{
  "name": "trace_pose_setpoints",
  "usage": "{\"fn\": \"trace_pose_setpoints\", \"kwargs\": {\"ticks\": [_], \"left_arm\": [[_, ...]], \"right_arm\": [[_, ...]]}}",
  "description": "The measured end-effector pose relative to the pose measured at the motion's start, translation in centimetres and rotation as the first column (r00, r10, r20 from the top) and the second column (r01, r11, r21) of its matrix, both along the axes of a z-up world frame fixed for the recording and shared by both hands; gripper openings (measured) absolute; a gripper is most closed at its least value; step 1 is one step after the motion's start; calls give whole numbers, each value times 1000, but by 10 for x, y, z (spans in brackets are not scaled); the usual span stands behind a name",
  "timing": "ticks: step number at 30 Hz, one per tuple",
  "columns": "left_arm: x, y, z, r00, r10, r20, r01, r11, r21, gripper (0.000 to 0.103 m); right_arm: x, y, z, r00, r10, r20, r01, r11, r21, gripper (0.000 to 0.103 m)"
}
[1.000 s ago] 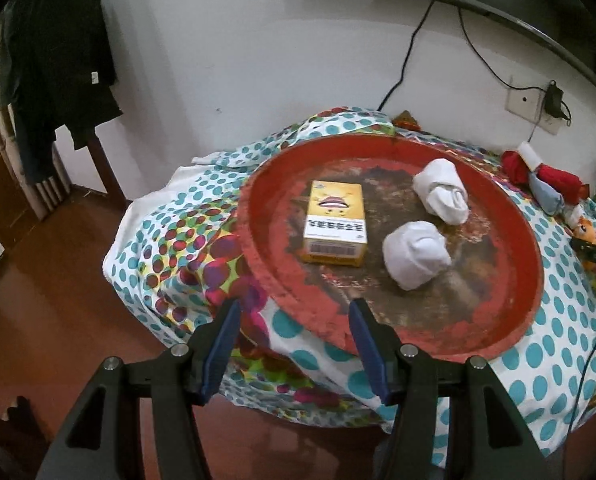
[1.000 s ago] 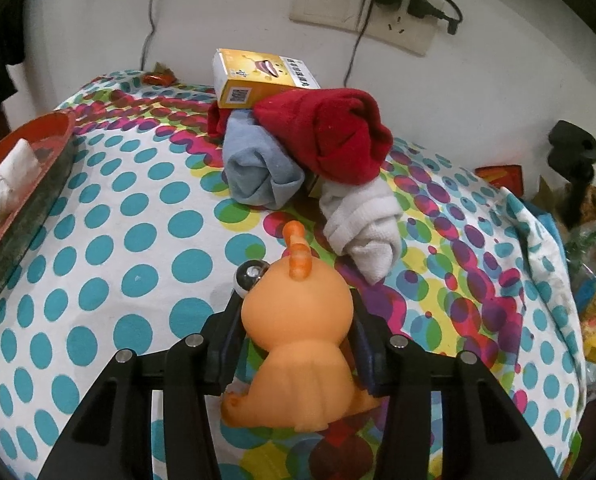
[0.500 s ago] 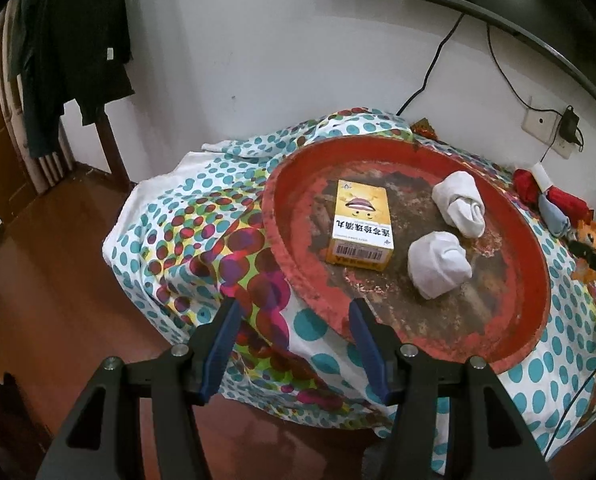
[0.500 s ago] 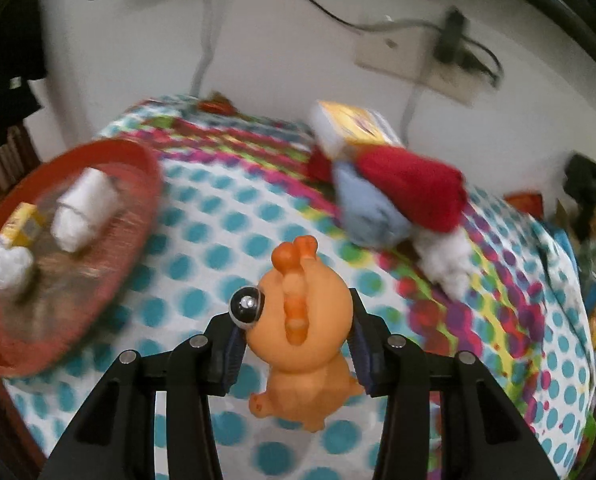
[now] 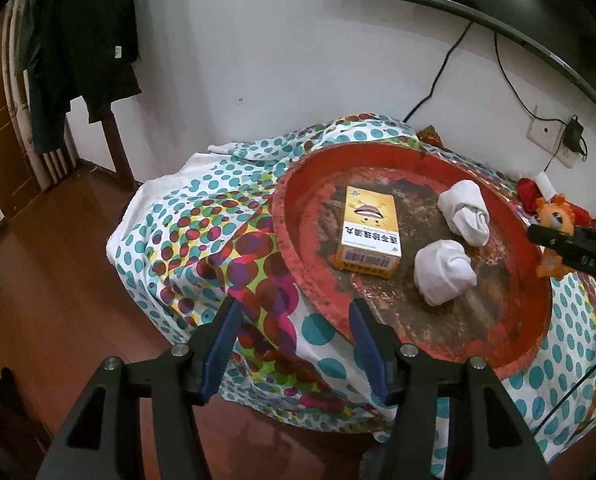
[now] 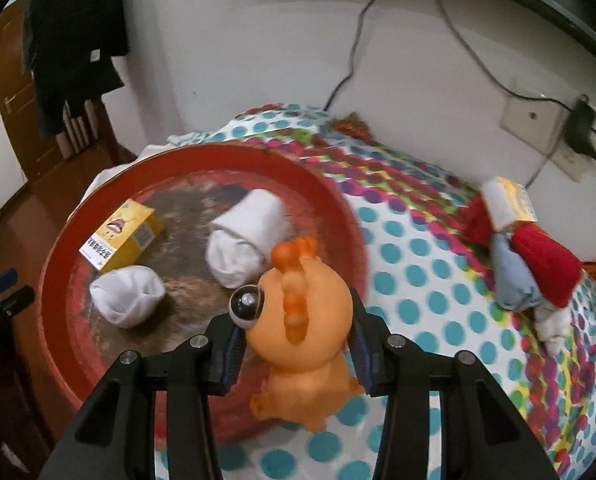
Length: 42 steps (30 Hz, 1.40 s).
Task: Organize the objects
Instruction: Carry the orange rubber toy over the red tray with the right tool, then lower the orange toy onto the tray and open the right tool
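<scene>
My right gripper (image 6: 296, 344) is shut on an orange rubber toy (image 6: 302, 332) and holds it in the air at the near right rim of the round red tray (image 6: 58, 248). The tray (image 5: 286, 216) holds a yellow box (image 5: 370, 232) and two rolled white socks (image 5: 444, 272) (image 5: 464, 212). In the left wrist view the toy (image 5: 554, 220) and the right gripper's fingers (image 5: 570, 248) show at the tray's right edge. My left gripper (image 5: 294, 320) is open and empty, off the table's front edge near the tray's front rim.
A pile of rolled socks, red (image 6: 546, 264), blue-grey (image 6: 510, 276) and white (image 6: 554, 324), lies with a second yellow box (image 6: 510, 204) on the dotted tablecloth (image 6: 418, 280) at the right. A wall socket with cables (image 6: 538, 128) is behind. A wooden floor (image 5: 58, 280) lies left.
My right gripper has carried the orange toy left from the sock pile to the tray's rim. My left gripper has drawn back and left; the tray's contents have not moved.
</scene>
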<state>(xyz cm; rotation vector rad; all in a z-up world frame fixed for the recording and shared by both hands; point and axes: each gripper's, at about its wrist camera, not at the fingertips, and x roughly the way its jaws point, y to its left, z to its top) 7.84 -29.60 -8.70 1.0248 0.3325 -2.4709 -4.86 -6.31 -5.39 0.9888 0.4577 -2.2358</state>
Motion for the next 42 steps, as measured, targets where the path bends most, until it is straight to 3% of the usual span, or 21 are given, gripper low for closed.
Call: {"fn": "trace_pose_setpoints", "kwargs": {"ticks": [7,12,20,26,33,38,42], "left_arm": [[6,-14,0,998,54,-8,-54,998,19,58],[12,-19,6,994,109,-28,-109,994,-27,58],[19,-38,2,983,180,-36,-178,982,62,58],[19,-39,0,982,187,-23,-185,980,73,58],[19,-37,-2,984,180,-14,-178,981,74,58],[18,-37,-2,984,176,-12,-175,981,79,58],[17,-36,-3,985,170,-6,-169,982,78,58]], "right_arm": [[2,-30,-16,998,41,39,-44,997,65,42],[-2,-45,-26,994,51,95,-59,995,80,42],[-3,-58,-36,993,49,103,-60,992,107,42],[-9,-66,-38,988,50,146,-60,996,63,42],[-5,-83,-38,990,73,118,-84,993,88,42],[-2,-84,-38,991,84,104,-94,991,95,46],[1,-75,-31,993,75,93,-83,993,80,66]]}}
